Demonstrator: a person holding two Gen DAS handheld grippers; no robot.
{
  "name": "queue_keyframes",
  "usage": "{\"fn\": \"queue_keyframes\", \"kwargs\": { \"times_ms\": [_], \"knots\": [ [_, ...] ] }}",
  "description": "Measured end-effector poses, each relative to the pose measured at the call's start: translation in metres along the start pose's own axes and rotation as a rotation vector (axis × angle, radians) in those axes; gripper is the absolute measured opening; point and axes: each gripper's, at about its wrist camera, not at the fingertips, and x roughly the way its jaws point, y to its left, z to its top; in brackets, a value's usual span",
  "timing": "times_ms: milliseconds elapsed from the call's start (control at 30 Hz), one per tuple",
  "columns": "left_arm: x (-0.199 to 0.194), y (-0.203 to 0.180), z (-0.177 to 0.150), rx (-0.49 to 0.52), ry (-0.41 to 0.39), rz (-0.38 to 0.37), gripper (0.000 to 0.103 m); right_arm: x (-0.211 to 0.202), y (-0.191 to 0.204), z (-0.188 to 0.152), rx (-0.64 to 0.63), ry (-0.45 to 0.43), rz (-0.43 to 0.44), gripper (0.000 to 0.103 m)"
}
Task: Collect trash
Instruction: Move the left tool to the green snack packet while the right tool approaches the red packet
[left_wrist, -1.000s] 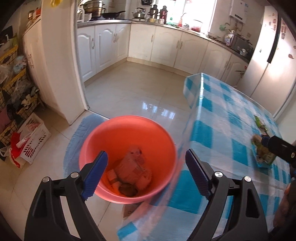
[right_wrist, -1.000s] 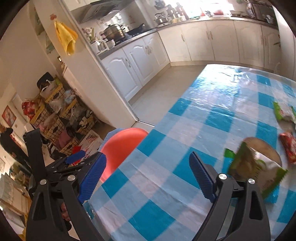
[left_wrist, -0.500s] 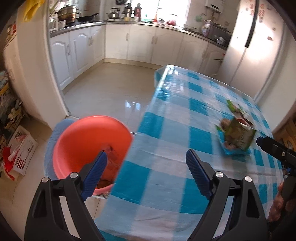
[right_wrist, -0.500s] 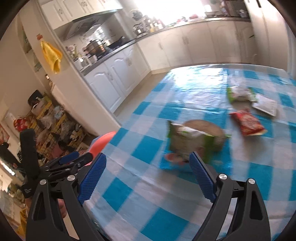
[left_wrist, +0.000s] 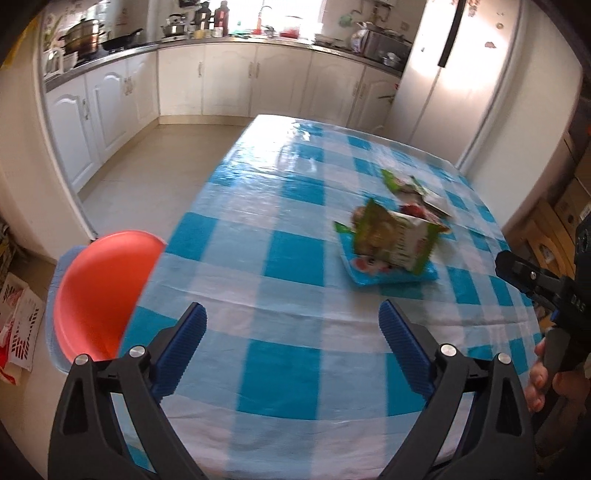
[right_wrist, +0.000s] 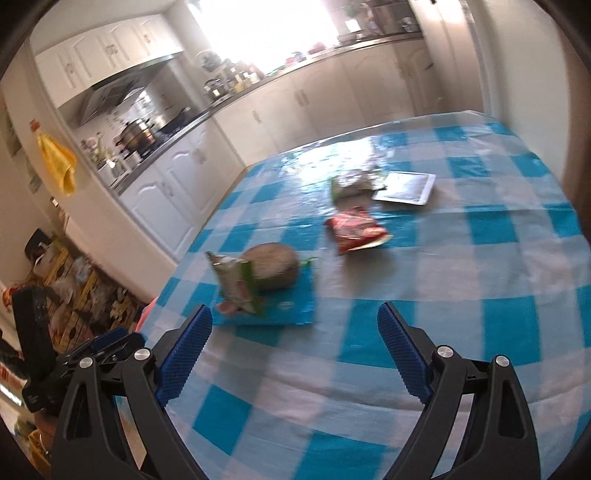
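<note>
The nearest piece of trash is a green snack bag (right_wrist: 236, 284) standing crumpled on a flat blue wrapper (right_wrist: 280, 306), left of centre in the right wrist view, with a round brown lump (right_wrist: 275, 266) leaning against it. In the left wrist view the same green bag (left_wrist: 391, 240) and blue wrapper (left_wrist: 391, 275) sit right of centre. Further up the right view lies a red packet (right_wrist: 356, 229), then another crumpled green-and-silver wrapper (right_wrist: 352, 182) just beside a flat white tray-like sheet (right_wrist: 406, 188). All of it rests on the table's blue-and-white checked cloth (right_wrist: 461, 295) — the images are blurred, so finer print on the packets cannot be read.

The right gripper (right_wrist: 294, 352) hangs above the near part of the cloth with its blue-padded fingers (right_wrist: 186, 354) spread wide, nothing between them. The left gripper (left_wrist: 291, 350) is likewise wide apart and empty, over the near edge of the table.

At the left edge of the left view, below the table's edge, an orange-red bucket (left_wrist: 96, 291) stands on the floor on a pale blue mat (left_wrist: 51, 314). White kitchen cabinets (left_wrist: 229, 85) run along the top of that frame, a tall white fridge (left_wrist: 461, 81) at upper right.
</note>
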Motion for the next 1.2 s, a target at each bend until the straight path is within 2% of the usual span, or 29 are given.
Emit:
{"fn": "queue_keyframes", "kwargs": {
  "times_ms": [333, 567, 733, 833, 900, 1200],
  "knots": [
    [0.018, -0.054, 0.002, 0.111, 0.019, -0.114, 0.095, -0.015, -0.047, -0.007, 0.083, -0.008, -0.057, 0.09],
    [0.045, -0.075, 0.019, 0.169, 0.02, -0.204, 0.095, -0.013, -0.058, -0.007, 0.094, 0.001, -0.062, 0.09],
    [0.067, -0.082, 0.033, 0.199, 0.024, -0.227, 0.095, -0.008, -0.057, -0.006, 0.078, 0.007, -0.062, 0.09],
    [0.081, -0.086, 0.039, 0.23, 0.032, -0.206, 0.095, -0.001, -0.058, -0.004, 0.077, 0.02, -0.055, 0.09],
    [0.087, -0.084, 0.041, 0.226, 0.029, -0.187, 0.095, 0.003, -0.058, -0.004, 0.077, 0.028, -0.053, 0.09],
    [0.106, -0.077, 0.049, 0.205, 0.033, -0.21, 0.095, 0.024, -0.051, 0.005, 0.054, 0.064, -0.033, 0.09]
  ]
}}
